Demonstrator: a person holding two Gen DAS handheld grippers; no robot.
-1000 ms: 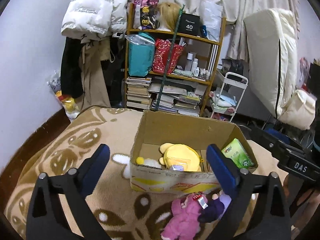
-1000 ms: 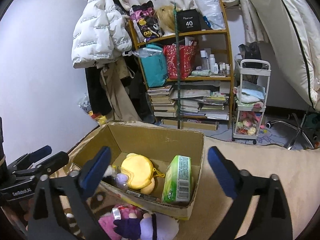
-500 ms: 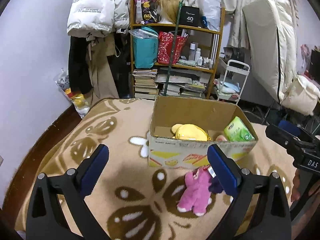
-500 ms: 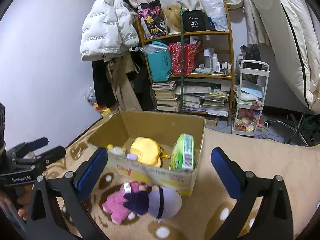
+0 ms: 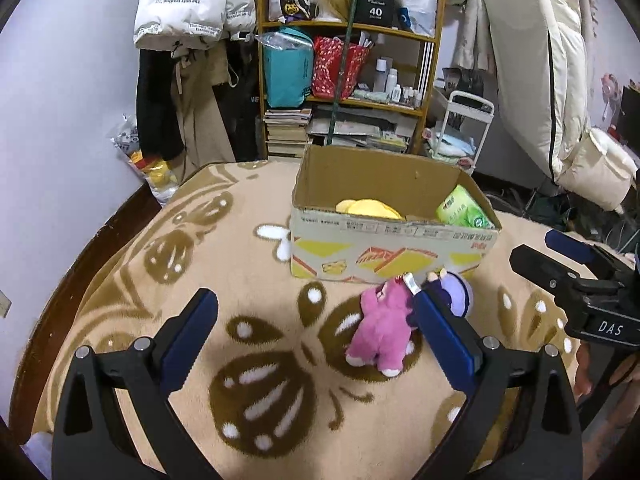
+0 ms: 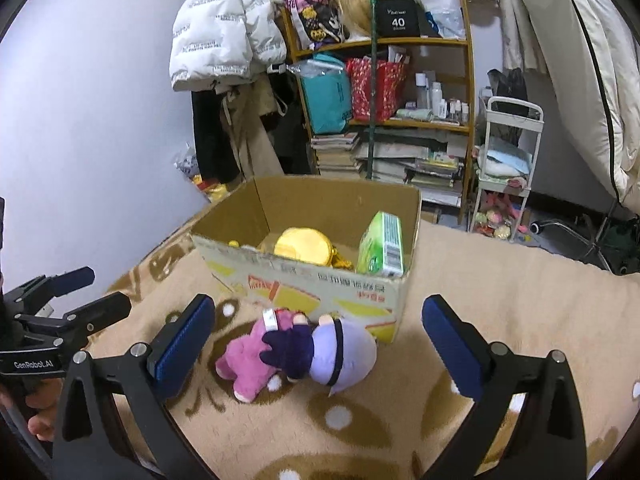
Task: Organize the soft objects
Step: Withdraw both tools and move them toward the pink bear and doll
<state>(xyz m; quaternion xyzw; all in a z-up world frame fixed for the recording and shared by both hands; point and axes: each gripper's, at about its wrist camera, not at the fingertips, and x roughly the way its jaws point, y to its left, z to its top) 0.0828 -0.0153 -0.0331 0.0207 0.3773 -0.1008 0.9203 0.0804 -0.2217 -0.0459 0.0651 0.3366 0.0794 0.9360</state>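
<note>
Left wrist view takes in a tan blanket with brown butterfly shapes, spread wide under everything, and on it an open cardboard box standing right of centre, towards the far side. Behind the box, against the far wall, a wooden shelf is crowded with bags, books and bottles, with a white puffer jacket hanging to its left. Inside the box a yellow plush lies low in the middle and a green tissue pack leans in the right corner. On the blanket, just beside the near wall of the box, a pink plush lies touching a purple plush doll, which sits to its right. The left gripper hovers above the blanket near the pink plush, its blue pads spread wide apart and holding nothing. The right gripper likewise hangs over the two toys with its pads well apart, clasping nothing.
</note>
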